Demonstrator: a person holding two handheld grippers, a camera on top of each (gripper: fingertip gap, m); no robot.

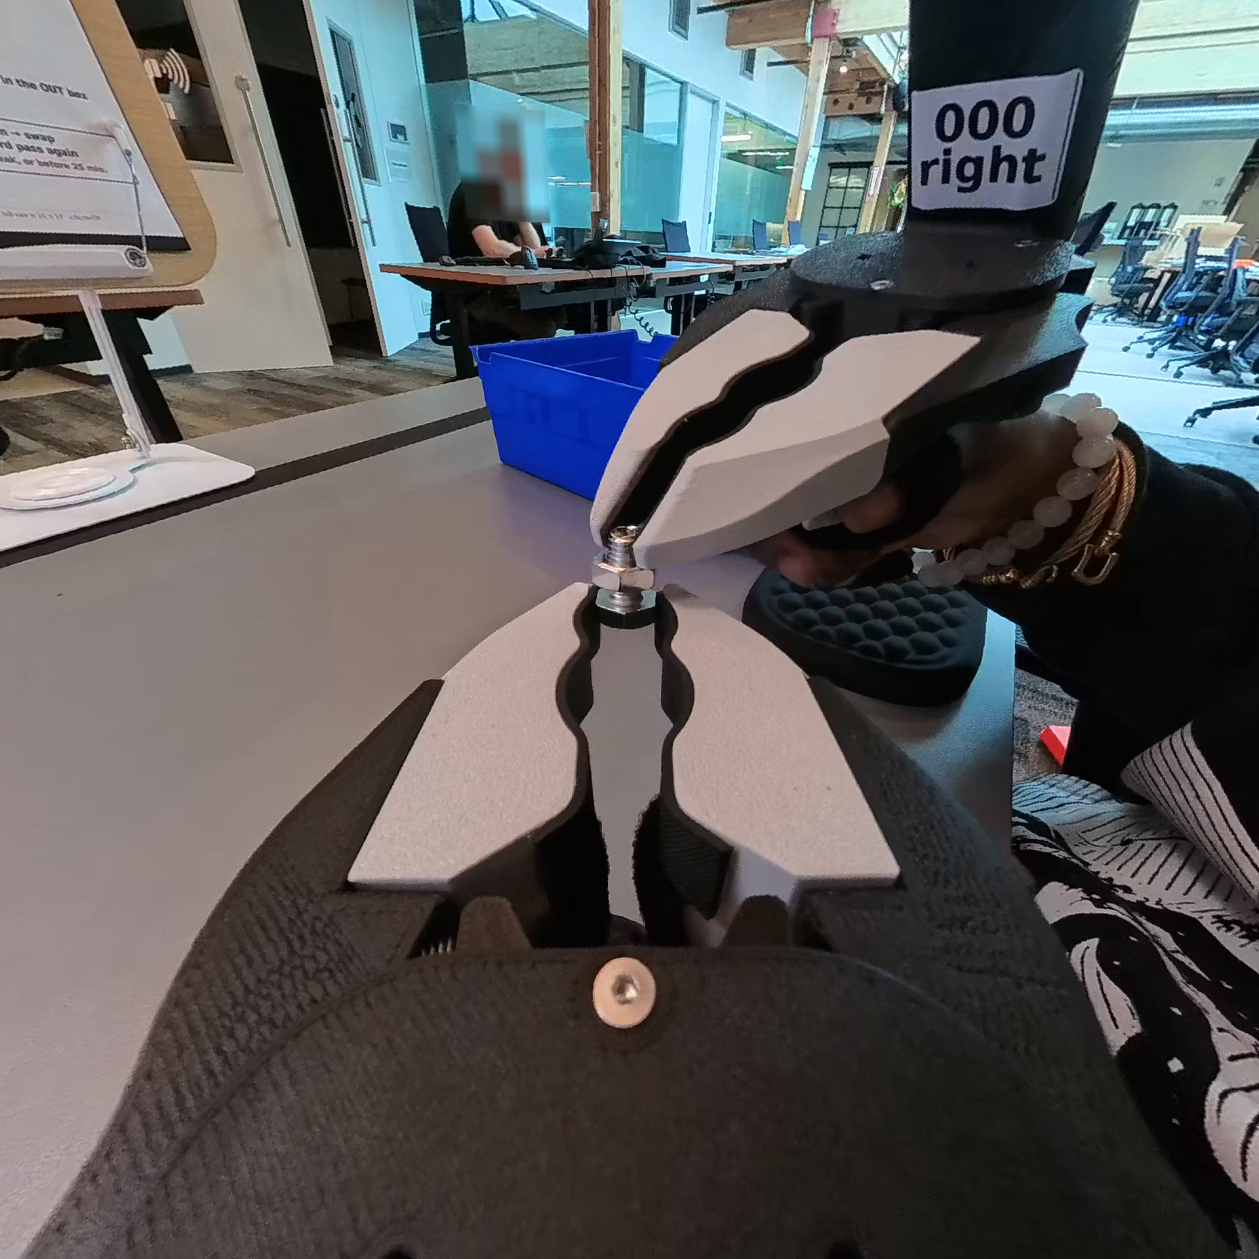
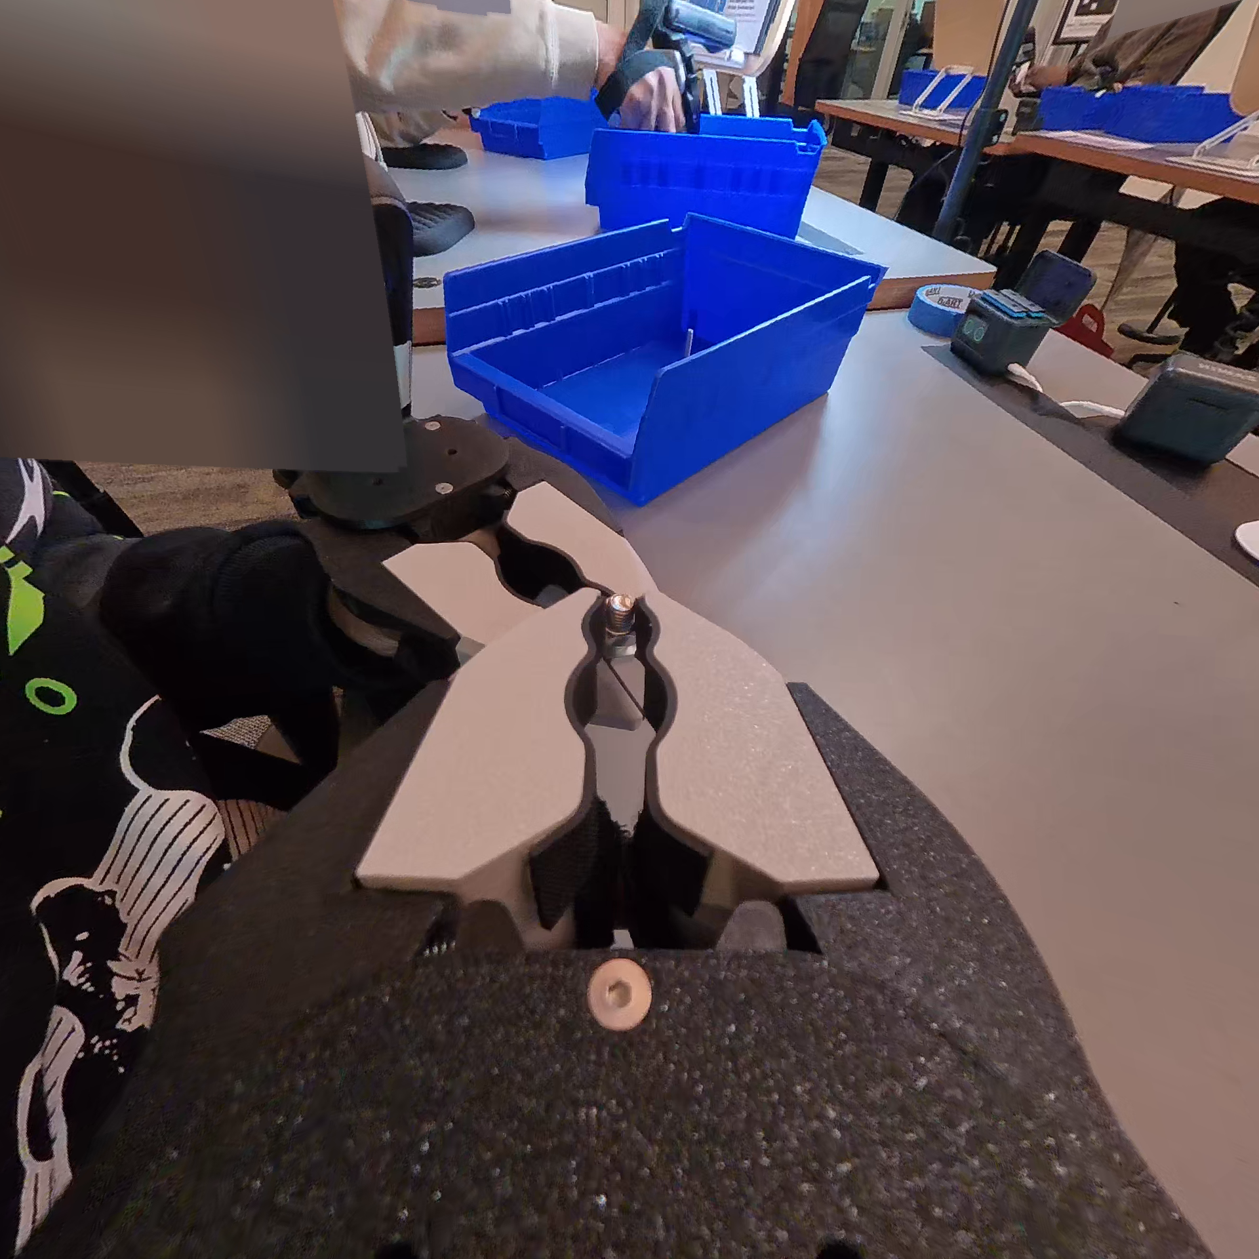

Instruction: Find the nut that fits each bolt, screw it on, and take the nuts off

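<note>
Currently left gripper (image 1: 623, 599) clamps the hex head of a silver bolt (image 1: 623, 545), bolt standing upright above the grey table (image 1: 272, 613), threaded end up. Right gripper (image 1: 623, 535) comes in from above right, fingertips pinched on the bolt's upper threads just over a silver hex nut (image 1: 623, 576) sitting partway down the shank. Blue bin (image 2: 654, 368) sits on the table behind, apart from both.

The bolt's (image 1: 623, 545) lower end is buried between the left gripper's (image 1: 623, 599) jaws; a blue bin (image 1: 545, 415) sits half hidden behind the right gripper (image 1: 621, 528)
</note>
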